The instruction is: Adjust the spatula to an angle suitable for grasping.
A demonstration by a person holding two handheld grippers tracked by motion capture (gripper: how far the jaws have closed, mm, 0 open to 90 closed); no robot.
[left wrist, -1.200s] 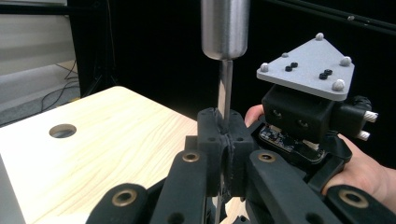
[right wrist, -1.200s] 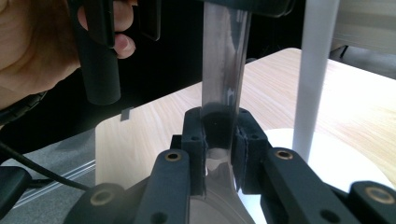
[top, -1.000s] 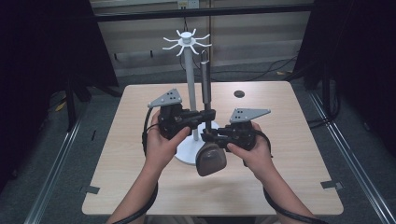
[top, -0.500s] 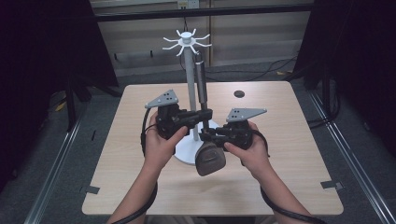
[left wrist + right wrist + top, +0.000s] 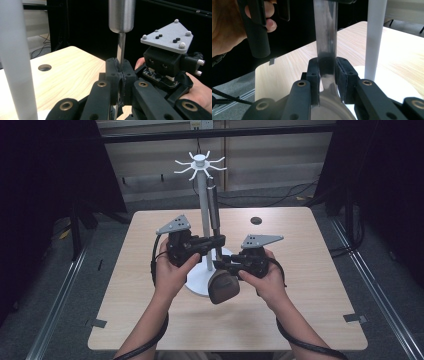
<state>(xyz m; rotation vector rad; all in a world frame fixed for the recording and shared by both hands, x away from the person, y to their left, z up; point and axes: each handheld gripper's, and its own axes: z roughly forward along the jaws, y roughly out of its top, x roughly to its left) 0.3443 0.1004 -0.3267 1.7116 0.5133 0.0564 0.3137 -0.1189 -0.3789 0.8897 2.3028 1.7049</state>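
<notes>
A kitchen utensil stands upright beside the white stand, with a steel handle (image 5: 213,202), a thin flat shank (image 5: 121,47) and a dark head (image 5: 223,289) low over the table. My left gripper (image 5: 218,240) is shut on the thin shank just below the handle (image 5: 121,15), and its jaws meet on the metal in the left gripper view (image 5: 120,75). Lower down, my right gripper (image 5: 220,266) is shut on the wider part of the shank (image 5: 325,37) just above the head, as the right gripper view (image 5: 327,72) shows.
The stand's white pole (image 5: 202,220) rises from a round white base (image 5: 197,282) to a ring of hooks (image 5: 200,164), right behind the utensil. A round hole (image 5: 256,220) sits in the wooden table (image 5: 310,320) at the far right. Dark floor surrounds the table.
The right hand and the utensil have shifted slightly left, closer to the stand's pole. The left gripper has hardly moved.
</notes>
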